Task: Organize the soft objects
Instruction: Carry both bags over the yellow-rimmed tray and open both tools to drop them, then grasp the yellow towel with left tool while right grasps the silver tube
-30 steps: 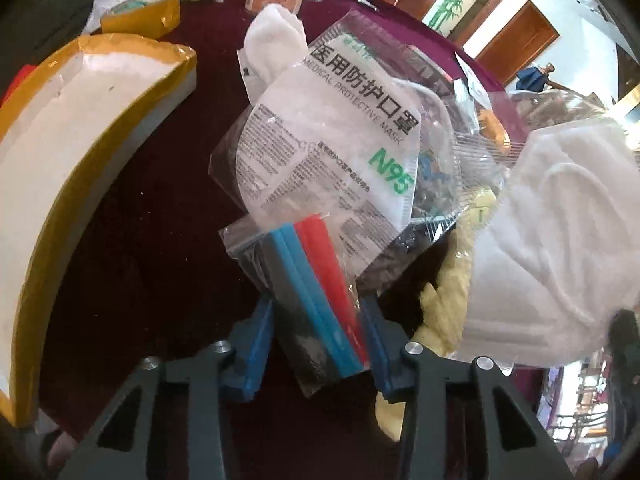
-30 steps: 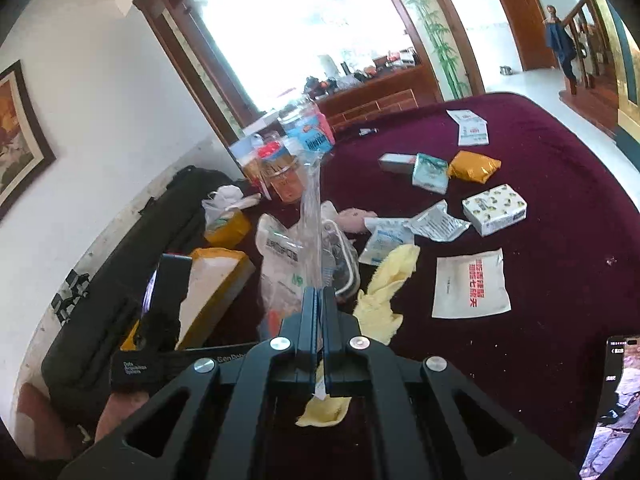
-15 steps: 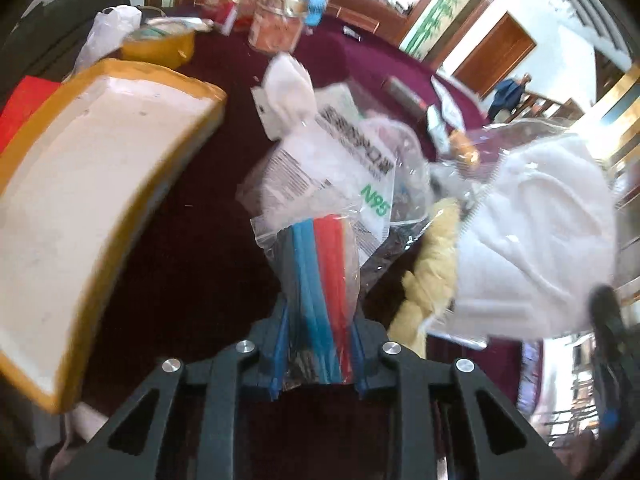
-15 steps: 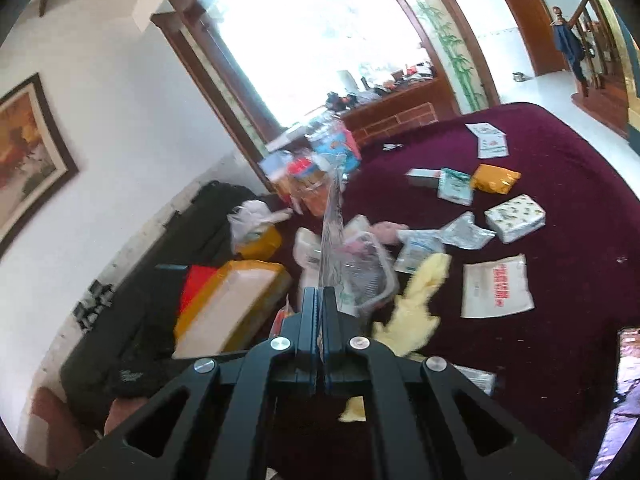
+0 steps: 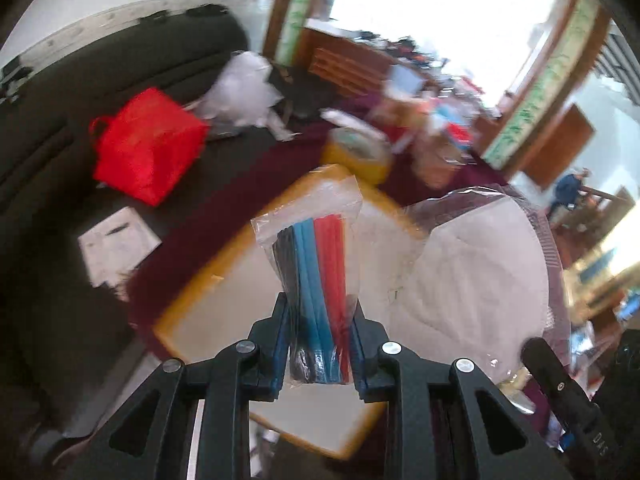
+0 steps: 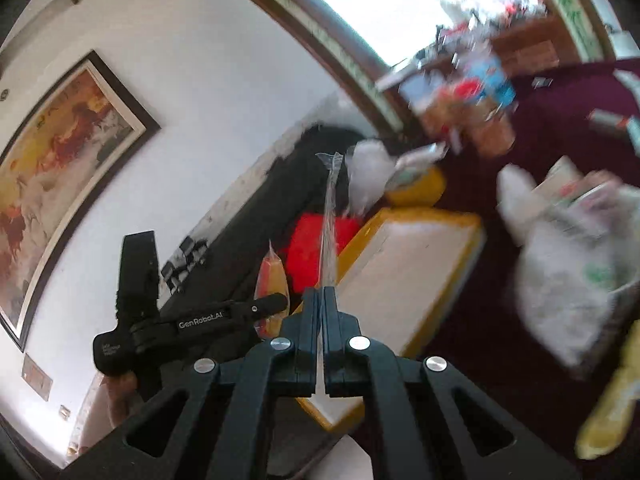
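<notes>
A dark maroon cloth covers the table, and a shallow white tray with a yellow rim sits on it at the near edge; this tray serves as the landmark for everything else. The left tool hangs above the tray, its blue-padded jaws clamped on a clear bag of black, blue and red strips, which stands up between them. The right tool is closed tight on the thin edge of a clear plastic packet holding a white mask, which in the left wrist view spreads out just right of the strip bag, over the tray's right side. Beyond the tray's far edge lies a yellow packet, and past it a blurred cluster of jars and packages. To the tray's right in the right wrist view lies a heap of white packaged masks, with a pale yellow item nearer the camera. Left of the tray, off the table, a dark sofa carries a red bag, a white plastic bag and white papers. A framed painting hangs on the white wall above it, and a large bright window with a wooden frame stands behind the table.
</notes>
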A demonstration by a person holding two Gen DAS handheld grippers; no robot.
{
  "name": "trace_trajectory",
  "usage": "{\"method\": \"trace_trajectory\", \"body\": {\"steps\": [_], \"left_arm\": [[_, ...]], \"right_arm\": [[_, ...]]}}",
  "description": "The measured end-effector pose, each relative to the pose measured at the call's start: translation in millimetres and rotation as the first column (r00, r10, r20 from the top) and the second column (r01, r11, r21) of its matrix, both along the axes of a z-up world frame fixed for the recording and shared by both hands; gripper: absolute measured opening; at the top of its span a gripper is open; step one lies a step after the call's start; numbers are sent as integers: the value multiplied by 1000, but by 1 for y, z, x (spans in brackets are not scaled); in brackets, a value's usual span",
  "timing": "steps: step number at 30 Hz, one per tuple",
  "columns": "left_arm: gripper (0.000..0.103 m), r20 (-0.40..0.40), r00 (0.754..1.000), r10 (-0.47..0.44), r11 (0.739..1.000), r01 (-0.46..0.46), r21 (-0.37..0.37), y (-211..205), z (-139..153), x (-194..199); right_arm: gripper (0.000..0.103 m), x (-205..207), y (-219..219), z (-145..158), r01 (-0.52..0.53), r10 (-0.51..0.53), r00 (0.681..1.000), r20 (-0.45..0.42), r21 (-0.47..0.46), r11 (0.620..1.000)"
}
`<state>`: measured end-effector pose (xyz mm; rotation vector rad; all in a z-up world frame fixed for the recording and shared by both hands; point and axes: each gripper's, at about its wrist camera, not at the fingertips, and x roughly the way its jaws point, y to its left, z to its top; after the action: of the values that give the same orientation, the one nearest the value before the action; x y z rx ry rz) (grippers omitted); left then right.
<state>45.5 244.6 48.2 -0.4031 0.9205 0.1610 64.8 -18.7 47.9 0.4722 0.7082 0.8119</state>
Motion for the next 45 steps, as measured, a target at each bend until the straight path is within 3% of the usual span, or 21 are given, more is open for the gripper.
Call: {"method": "trace_trajectory", "body": {"steps": [5, 10, 14, 18, 20, 23, 25, 27, 28, 29, 30, 33, 35, 39, 45], "left_arm": [[27, -83, 997, -7, 1000, 7, -1, 19, -39, 11], [27, -119, 992, -44, 999, 43, -15, 16, -58, 22], [27, -151, 986, -75, 997, 79, 21, 6, -67, 28], [27, -187, 975, -122, 991, 131, 34, -9, -74, 28], [27, -216, 967, -137, 985, 155, 69, -19, -78, 28], [29, -250, 956, -152, 976, 185, 113, -29, -83, 30], [33, -263, 953, -153, 970, 195, 144, -33, -84, 31], [38, -278, 948, -155, 961, 210, 181, -37, -84, 33], [42, -275, 948, -158, 959, 214, 188, -38, -83, 32], [54, -264, 950, -164, 958, 218, 188, -39, -81, 31], [66, -255, 953, -165, 959, 215, 184, -38, -79, 30], [76, -195, 968, -155, 968, 188, 164, -36, -66, 22], [77, -153, 978, -139, 974, 163, 157, -35, -56, 16], [78, -53, 987, -151, 975, 158, 159, -51, -36, 2], [78, 39, 965, -259, 950, 247, 192, -112, -22, -14]], "right_arm": [[2, 32, 80, -51, -54, 40, 986, -160, -86, 995], [2, 33, 118, -92, -127, 66, 955, -288, -199, 972], [2, 30, 125, -99, -122, 5, 964, -266, -426, 897], [2, 26, 107, -100, -107, -26, 971, -239, -524, 845], [2, 25, 98, -101, -109, -34, 967, -253, -528, 842], [2, 21, 96, -100, -119, -22, 973, -231, -575, 809], [2, 20, 94, -99, -124, -8, 975, -224, -571, 811], [7, 17, 95, -98, -121, 0, 979, -206, -577, 808], [11, 15, 96, -95, -121, 6, 981, -196, -579, 807], [22, 12, 97, -91, -111, 6, 984, -178, -583, 805], [40, 11, 97, -87, -104, 12, 987, -160, -578, 809], [65, 6, 92, -72, -66, 21, 996, -86, -559, 827], [67, -2, 80, -63, -9, -7, 1000, -28, -549, 836], [67, -9, 51, -58, -18, -6, 999, -53, -440, 898], [68, -43, -5, -53, 148, -137, 989, 56, -449, 881]]}}
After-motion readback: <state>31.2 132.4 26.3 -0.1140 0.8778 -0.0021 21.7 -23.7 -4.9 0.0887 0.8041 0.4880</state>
